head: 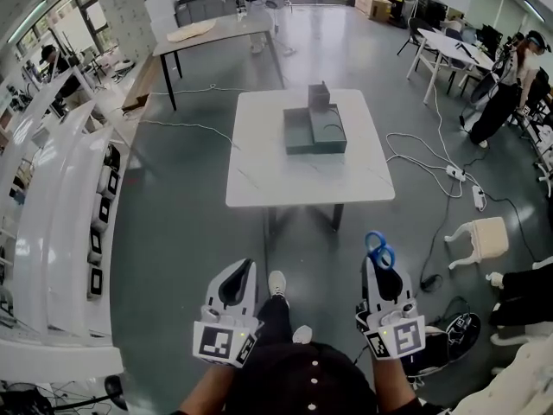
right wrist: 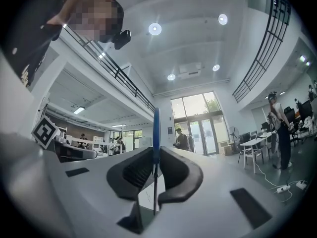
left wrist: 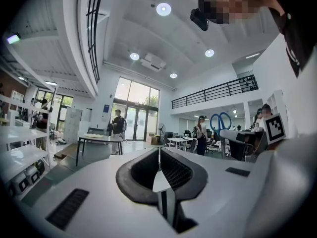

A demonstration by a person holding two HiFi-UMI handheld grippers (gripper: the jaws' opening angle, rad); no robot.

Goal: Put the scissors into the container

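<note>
head view: i stand back from the white desk (head: 259, 175), both tongs held low in front of me, well short of its near edge. my right tongs (head: 378, 272) pinch the scissors (head: 378, 251), and the blue handle loops stick out past the tips, pointing towards the desk. my left tongs (head: 245, 271) hang level with them, well apart to the side, with nothing in them.

the container (head: 315, 132), dark green, sits about mid-desk, a little to the far side, with a taller box part at its back edge. it is well apart from the scissors, with bare desk and grey floor (head: 181, 232) between. nothing else lies on the desk.

in the right gripper view the right tongs (right wrist: 154, 157) are pressed onto the scissors (right wrist: 156, 133), seen edge-on: the dark blades run down between the pads and the blue handle rises as a thin strip above the tips.

in the left gripper view the left tongs (left wrist: 159, 155) are pressed together, pad against pad, with nothing between them. off to the side the blue loops of the scissors (left wrist: 220, 123) show above the other tongs.

round the desk, cables (head: 415, 158) trail over the floor on the right, a pale stool (head: 479, 236) stands near them, and white shelves (head: 52, 197) curve along the left. my shoes (head: 277, 284) show between the two tongs.
</note>
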